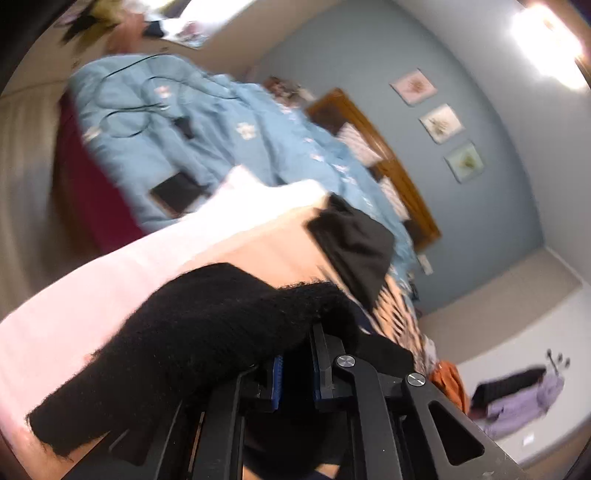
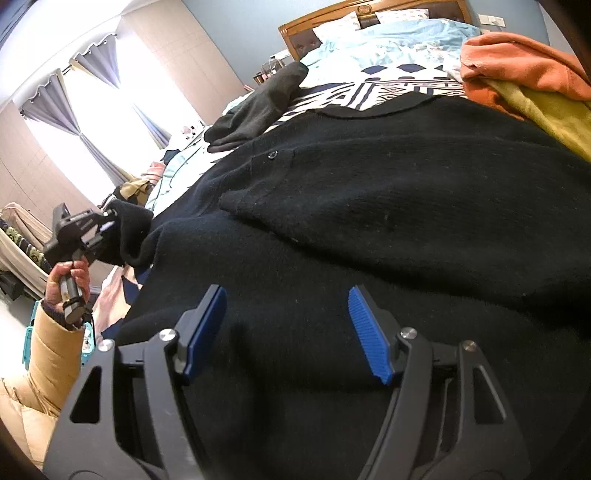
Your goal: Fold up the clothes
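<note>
A black knit sweater (image 2: pixel 388 206) lies spread across the bed, one sleeve folded over its chest. My right gripper (image 2: pixel 288 314) hovers open just above the sweater's lower part, its blue pads (image 2: pixel 365 332) wide apart and empty. At the bed's left edge my left gripper (image 2: pixel 107 230) is shut on the sweater's other sleeve (image 2: pixel 129 229) and lifts it. In the left wrist view that black sleeve (image 1: pixel 192 332) drapes over my left gripper (image 1: pixel 295 373), whose blue pads (image 1: pixel 277 380) are nearly together on the knit.
An orange and olive garment (image 2: pixel 524 77) lies at the right. A dark grey garment (image 2: pixel 258 103) rests toward the headboard (image 2: pixel 369 14). A patterned blanket (image 2: pixel 388 88) and blue duvet (image 1: pixel 221 122) cover the bed. A phone (image 1: pixel 177 192) and cables lie on the duvet. A sleeve and hand (image 2: pixel 66 280) hold the left gripper.
</note>
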Demonstrator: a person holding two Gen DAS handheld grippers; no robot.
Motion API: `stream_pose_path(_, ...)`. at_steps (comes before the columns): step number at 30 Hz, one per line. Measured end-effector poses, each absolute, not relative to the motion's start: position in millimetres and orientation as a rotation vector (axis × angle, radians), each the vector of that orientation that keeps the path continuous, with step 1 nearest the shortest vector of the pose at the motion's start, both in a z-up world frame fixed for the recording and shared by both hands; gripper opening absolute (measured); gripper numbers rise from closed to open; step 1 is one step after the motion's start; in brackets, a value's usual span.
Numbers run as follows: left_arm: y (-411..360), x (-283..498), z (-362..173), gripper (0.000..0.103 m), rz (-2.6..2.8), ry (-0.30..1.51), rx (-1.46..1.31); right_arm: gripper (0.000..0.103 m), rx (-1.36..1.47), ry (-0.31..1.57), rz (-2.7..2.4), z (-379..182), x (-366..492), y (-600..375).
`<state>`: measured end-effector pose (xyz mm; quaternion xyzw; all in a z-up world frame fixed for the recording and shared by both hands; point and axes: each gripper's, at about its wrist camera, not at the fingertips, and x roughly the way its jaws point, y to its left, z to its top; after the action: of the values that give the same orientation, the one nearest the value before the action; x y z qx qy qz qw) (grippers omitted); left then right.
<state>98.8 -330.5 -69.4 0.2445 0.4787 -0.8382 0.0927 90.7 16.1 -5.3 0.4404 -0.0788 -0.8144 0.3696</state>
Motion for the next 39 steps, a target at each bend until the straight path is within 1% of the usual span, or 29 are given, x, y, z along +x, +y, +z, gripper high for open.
stream_pose_path(1,-329,98,-71,0.012,-2.476,1.428,0.738,0.07,1.13,-0.205,-2.092,-5,91,17)
stream_pose_path(2,-326,102,-72,0.026,-2.458,1.422,0.744,0.07,1.13,-0.212,-2.092,-5,90,19)
stream_pose_path(3,-324,105,-74,0.05,-2.442,1.411,0.747,0.07,1.13,-0.219,-2.092,-6,90,20)
stream_pose_path(4,-321,109,-75,0.061,-2.425,1.401,0.751,0.07,1.132,-0.224,-2.09,-6,89,20)
stream_pose_path(5,-319,111,-75,0.079,-2.429,1.392,0.742,0.07,1.134,-0.228,-2.087,-7,88,21)
stream_pose_path(6,-316,113,-75,0.085,-2.438,1.383,0.731,0.07,1.137,-0.225,-2.086,-7,88,20)
stream_pose_path(11,-309,109,-63,0.087,-2.462,1.367,0.704,0.07,1.146,-0.215,-2.075,-10,85,17)
stream_pose_path(14,-318,98,-68,0.086,-2.397,1.403,0.714,0.071,1.142,-0.22,-2.074,-10,85,18)
stream_pose_path(16,-325,91,-76,0.083,-2.353,1.433,0.736,0.071,1.139,-0.223,-2.073,-10,85,19)
stream_pose_path(17,-326,87,-78,0.066,-2.344,1.429,0.747,0.071,1.138,-0.224,-2.073,-10,86,19)
stream_pose_path(18,-328,84,-80,0.039,-2.336,1.425,0.758,0.071,1.137,-0.223,-2.073,-10,86,19)
stream_pose_path(20,-332,78,-84,0.023,-2.319,1.417,0.78,0.071,1.135,-0.223,-2.074,-9,87,20)
stream_pose_path(21,-324,73,-73,0.017,-2.371,1.37,0.774,0.071,1.134,-0.223,-2.073,-8,87,20)
stream_pose_path(25,-285,54,-14,0.015,-2.625,1.115,0.723,0.071,1.122,-0.221,-2.083,-3,88,24)
stream_pose_path(30,-237,31,59,0.014,-2.905,0.75,0.64,0.071,1.075,-0.21,-2.098,11,91,28)
stream_pose_path(36,-119,-13,94,0.014,-3.239,0.239,0.714,0.071,0.996,-0.236,-2.139,35,89,39)
stream_pose_path(39,-69,-28,77,0.014,-3.31,0.074,0.838,0.071,0.982,-0.244,-2.159,45,82,44)
